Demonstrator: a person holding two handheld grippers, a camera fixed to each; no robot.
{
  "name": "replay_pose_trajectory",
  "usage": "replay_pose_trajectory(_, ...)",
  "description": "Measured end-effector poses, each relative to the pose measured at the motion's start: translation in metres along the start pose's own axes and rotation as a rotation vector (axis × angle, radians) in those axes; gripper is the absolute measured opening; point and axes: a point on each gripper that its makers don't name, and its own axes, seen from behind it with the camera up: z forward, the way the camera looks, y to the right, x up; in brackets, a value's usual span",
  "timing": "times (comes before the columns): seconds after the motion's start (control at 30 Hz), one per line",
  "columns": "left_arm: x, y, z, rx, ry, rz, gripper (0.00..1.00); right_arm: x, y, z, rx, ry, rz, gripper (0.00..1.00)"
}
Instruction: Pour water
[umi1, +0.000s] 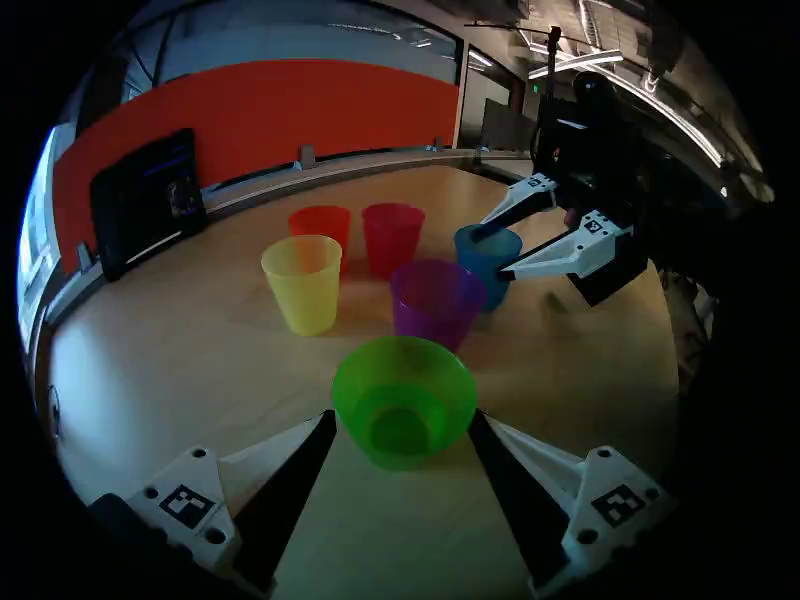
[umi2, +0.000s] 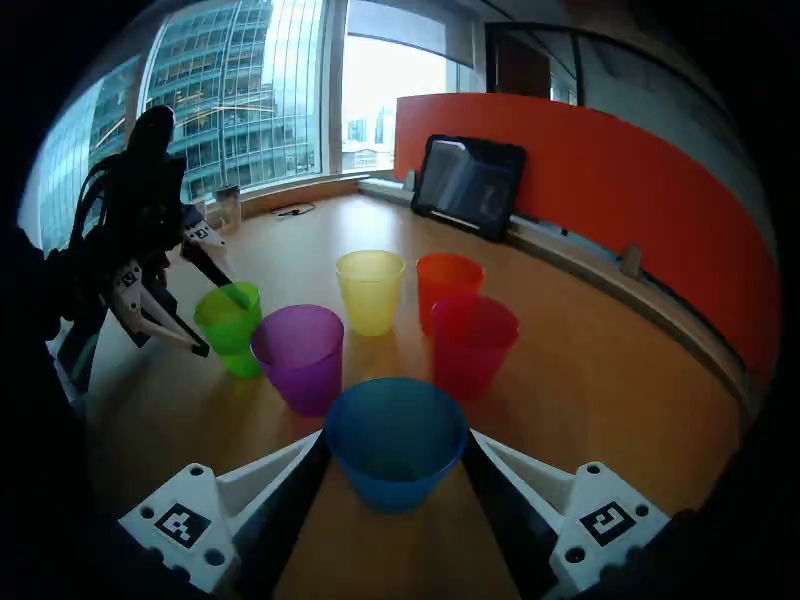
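Observation:
Several coloured plastic cups stand close together on a wooden table (umi1: 150, 350). My left gripper (umi1: 400, 420) holds the green cup (umi1: 403, 400), one finger against each side. From the right gripper view, that same left gripper (umi2: 225, 325) straddles the green cup (umi2: 230, 325) at the left. My right gripper (umi2: 396, 440) is shut on the blue cup (umi2: 396, 445), and from across the table the right gripper (umi1: 488, 255) brackets the blue cup (umi1: 487, 262). Both cups seem to rest on the table. I cannot tell whether any cup holds water.
Between the held cups stand a purple cup (umi1: 436, 302), a yellow cup (umi1: 302, 283), an orange cup (umi1: 320, 228) and a red cup (umi1: 392, 238). A dark tablet (umi1: 148, 200) leans against the orange wall panel (umi1: 300, 110) at the table's back edge.

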Motion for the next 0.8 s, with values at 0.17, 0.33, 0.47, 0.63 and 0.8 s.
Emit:
replay_pose_trajectory(0.17, 0.000, -0.001, -0.005, 0.005, 0.015, -0.002, 0.98, -0.001, 0.000, 0.003, -0.003, 0.000, -0.003, 0.93)
replay_pose_trajectory(0.33, -0.002, -0.003, -0.010, 0.014, 0.023, -0.004, 0.98, -0.001, -0.001, 0.003, -0.005, -0.003, -0.003, 0.94)
replay_pose_trajectory(0.47, -0.004, -0.003, -0.013, 0.017, 0.025, -0.005, 0.98, -0.004, -0.002, 0.003, -0.008, -0.014, -0.007, 0.96)
replay_pose_trajectory(0.63, -0.003, -0.003, -0.017, 0.023, 0.032, -0.004, 0.99, -0.006, -0.003, 0.000, -0.012, -0.019, -0.009, 1.00)
replay_pose_trajectory(0.8, -0.004, -0.002, -0.023, 0.035, 0.037, -0.004, 0.98, -0.009, -0.005, -0.010, -0.016, -0.023, -0.003, 1.00)
